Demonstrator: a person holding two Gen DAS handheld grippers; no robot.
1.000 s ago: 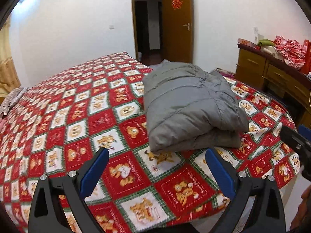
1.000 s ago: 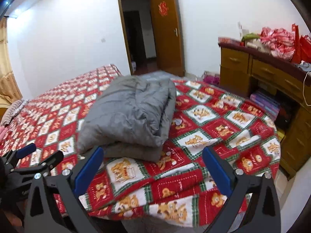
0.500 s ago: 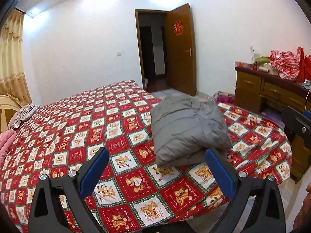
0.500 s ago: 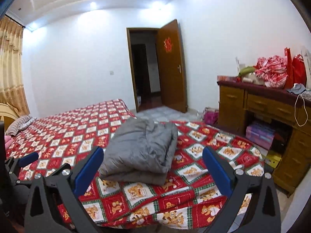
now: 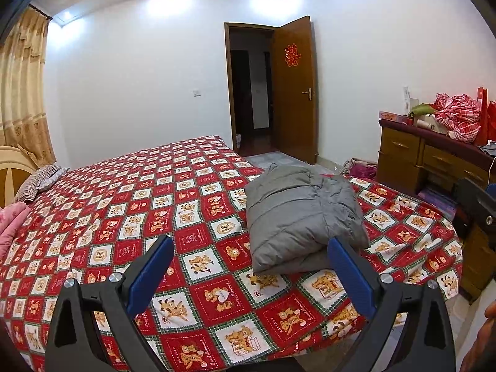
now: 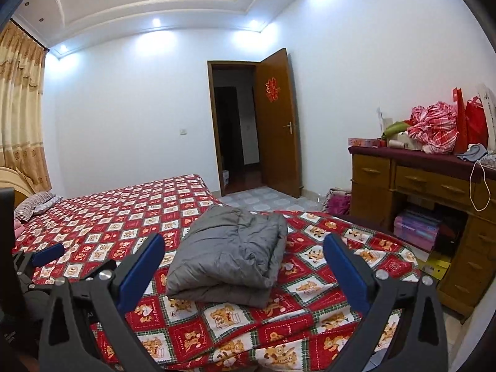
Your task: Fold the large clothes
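On the bed, a red patterned cover spreads wide, with bare room left of the folded grey jacket lying near the foot corner. Beyond stand an open door and a cluttered dresser. Left gripper and right gripper hover apart from it, fingers spread, holding nothing.

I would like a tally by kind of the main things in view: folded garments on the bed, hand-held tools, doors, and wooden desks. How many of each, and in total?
Folded grey jacket on the bed: 1
Tools, left tool and right tool, both open: 2
Door: 1
Wooden desk: 1
Total: 5
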